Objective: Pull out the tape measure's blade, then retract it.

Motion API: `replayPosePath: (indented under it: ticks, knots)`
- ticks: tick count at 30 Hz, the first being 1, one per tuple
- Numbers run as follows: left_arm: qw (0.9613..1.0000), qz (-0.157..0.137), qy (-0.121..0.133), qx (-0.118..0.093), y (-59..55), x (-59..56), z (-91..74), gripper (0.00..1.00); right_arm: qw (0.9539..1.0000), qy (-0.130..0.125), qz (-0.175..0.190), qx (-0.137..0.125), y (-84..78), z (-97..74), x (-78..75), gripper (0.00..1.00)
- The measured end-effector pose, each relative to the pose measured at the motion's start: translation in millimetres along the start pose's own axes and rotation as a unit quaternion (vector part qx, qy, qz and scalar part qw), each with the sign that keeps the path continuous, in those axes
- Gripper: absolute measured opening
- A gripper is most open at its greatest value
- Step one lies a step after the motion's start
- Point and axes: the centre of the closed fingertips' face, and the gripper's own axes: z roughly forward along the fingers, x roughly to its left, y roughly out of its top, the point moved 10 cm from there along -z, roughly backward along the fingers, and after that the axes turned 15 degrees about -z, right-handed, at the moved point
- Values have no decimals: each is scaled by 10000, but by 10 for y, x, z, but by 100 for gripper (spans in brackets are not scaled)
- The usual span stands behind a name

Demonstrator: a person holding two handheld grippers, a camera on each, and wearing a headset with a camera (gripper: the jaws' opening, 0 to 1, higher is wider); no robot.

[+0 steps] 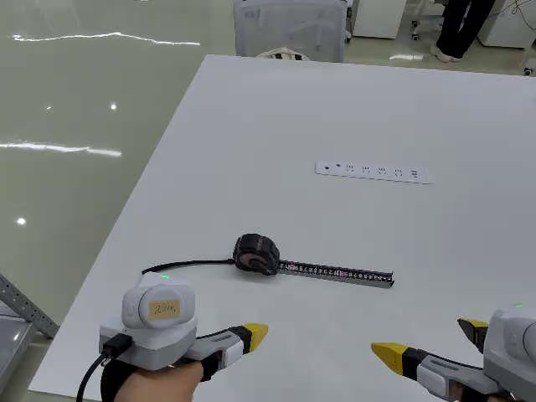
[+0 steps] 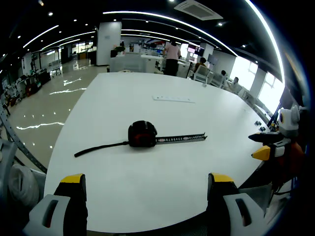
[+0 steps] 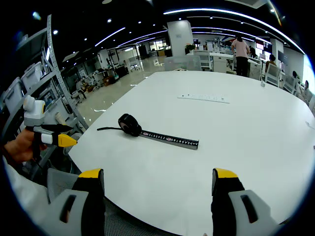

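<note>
The black, rounded tape measure case (image 1: 255, 253) lay on the smooth white counter (image 1: 335, 109), left of centre. Its dark graduated blade (image 1: 337, 274) was partly drawn, with the long axis running rightward. Both tools stood open and empty at the near edge: the left tool (image 2: 147, 179) nearer the case, the right tool (image 1: 429, 338) nearer the blade tip.

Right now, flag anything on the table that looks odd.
The tape measure sits with its blade part-extended on the table; left tongs and right tongs are open, clear of it. Nothing else stands out.
</note>
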Motion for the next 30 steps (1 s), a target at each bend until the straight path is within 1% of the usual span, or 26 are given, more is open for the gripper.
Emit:
replayPosePath:
  ticks: [9,13,15,16,19,23,30]
  knots:
    - [10000,-42,-6,29,-6,-29,50,100,10000,-4,28,51,-28,19,-21,93]
    - [10000,-39,34,35,-12,-25,67,100,10000,-5,36,77,-45,32,-38,92]
    - [10000,-38,64,10,-9,-20,77,100,10000,1,40,89,-54,47,-44,92]
    - [10000,-15,57,-44,-1,-22,86,100,9999,8,28,105,-61,61,-46,92]
    - [9999,6,63,-113,14,-30,102,100,9999,22,18,133,-72,90,-58,92]
    - [9999,4,121,-114,33,-42,156,100,9999,45,12,152,-71,126,-75,92]
    - [9998,-74,137,-116,60,-69,248,100,9998,80,-37,190,-60,183,-101,91]
